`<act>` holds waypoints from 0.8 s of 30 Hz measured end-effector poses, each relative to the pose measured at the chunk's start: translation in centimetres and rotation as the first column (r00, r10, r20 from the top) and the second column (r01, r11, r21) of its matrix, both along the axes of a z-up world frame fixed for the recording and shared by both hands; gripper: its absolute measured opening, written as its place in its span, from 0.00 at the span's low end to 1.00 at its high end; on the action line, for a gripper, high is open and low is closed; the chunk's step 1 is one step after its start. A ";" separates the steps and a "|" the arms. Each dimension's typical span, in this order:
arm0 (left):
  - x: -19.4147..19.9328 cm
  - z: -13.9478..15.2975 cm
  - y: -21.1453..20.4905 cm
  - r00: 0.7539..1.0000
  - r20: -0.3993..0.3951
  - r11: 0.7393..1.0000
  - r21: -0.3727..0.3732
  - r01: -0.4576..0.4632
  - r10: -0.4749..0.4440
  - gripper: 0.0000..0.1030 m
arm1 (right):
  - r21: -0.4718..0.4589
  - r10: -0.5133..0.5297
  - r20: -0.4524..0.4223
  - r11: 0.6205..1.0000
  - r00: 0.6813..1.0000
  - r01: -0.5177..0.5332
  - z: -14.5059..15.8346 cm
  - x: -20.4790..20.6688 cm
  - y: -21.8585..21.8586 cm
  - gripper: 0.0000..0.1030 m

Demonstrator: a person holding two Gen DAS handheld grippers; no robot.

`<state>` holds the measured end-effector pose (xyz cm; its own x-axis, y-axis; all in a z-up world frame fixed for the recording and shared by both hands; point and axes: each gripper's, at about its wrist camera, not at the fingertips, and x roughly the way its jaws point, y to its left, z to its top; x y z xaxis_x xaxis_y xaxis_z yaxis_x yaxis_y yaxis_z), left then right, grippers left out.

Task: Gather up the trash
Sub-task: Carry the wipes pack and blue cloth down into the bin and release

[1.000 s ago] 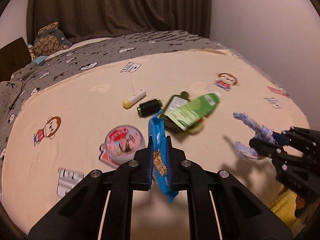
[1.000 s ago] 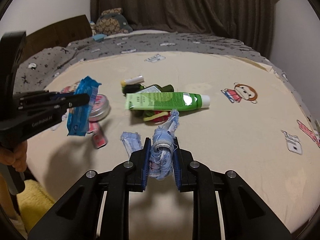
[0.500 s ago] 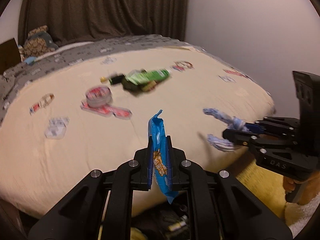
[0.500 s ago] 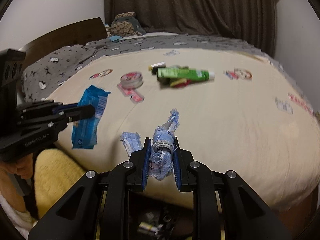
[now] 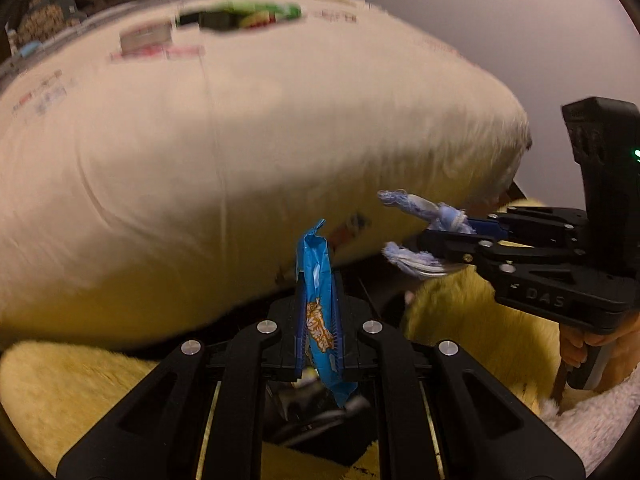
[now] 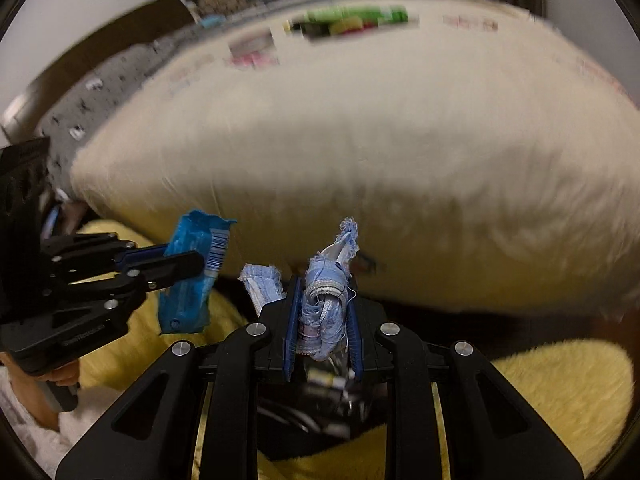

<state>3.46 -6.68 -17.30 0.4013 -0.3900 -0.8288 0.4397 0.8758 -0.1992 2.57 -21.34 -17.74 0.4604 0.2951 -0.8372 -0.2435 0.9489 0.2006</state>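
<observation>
Left gripper [image 5: 318, 332] clamped tight on a crinkled blue plastic snack wrapper [image 5: 318, 312], held upright off the near edge of the cream cartoon-print bed cover [image 5: 240, 140]. Right gripper [image 6: 322, 316] pinched shut on a frayed light-blue scrap of cloth [image 6: 324, 300], likewise off that near edge, beside the wrapper and apart from it. Blurred dark bin contents [image 6: 320, 392] directly beneath both loads, ringed by yellow fluffy fabric [image 6: 560, 392]. Far back on the cover, a green tube [image 5: 276, 14] among other blurred items.
</observation>
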 end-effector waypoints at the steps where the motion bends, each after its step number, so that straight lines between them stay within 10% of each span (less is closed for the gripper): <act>1: 0.0 -0.6 -0.1 1.000 -0.018 1.000 0.002 0.007 -0.007 0.09 | -0.015 -0.006 -0.029 1.000 1.000 0.005 -0.9 0.2 0.1 0.21; 24: 1.8 -8.9 -1.0 0.967 -0.253 0.999 0.043 0.019 -0.008 0.17 | 0.028 -0.053 -0.244 0.998 0.968 0.061 -7.4 2.6 0.6 0.41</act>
